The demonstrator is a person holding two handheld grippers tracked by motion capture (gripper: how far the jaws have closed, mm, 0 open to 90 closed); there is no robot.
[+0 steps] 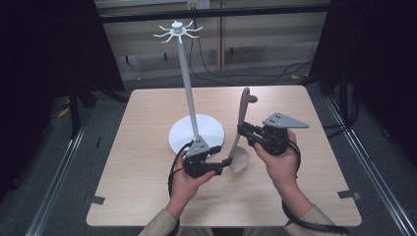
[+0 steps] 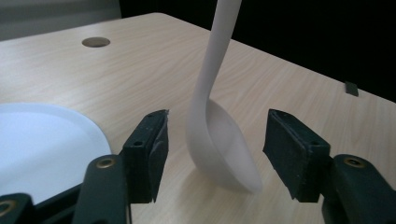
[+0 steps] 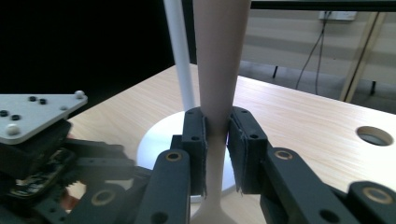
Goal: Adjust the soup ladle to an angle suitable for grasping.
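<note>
Dark curtains stand at both sides of the frame, and a light wooden table fills the middle of the high view. On it, a little left of centre, I see a white stand with a round base, a thin pole and small hooks at the top.

My right gripper, at centre right, holds a pale spoon by its handle; in the right gripper view the jaws are pressed on the handle from both sides. The spoon is almost upright, with its bowl low, near the table; I cannot tell if it touches.

My left gripper is at lower centre, just in front of the stand base. Its jaws are wide apart, one on each side of the spoon bowl, not touching it.

A round hole is in the table, at upper left of the left gripper view.
</note>
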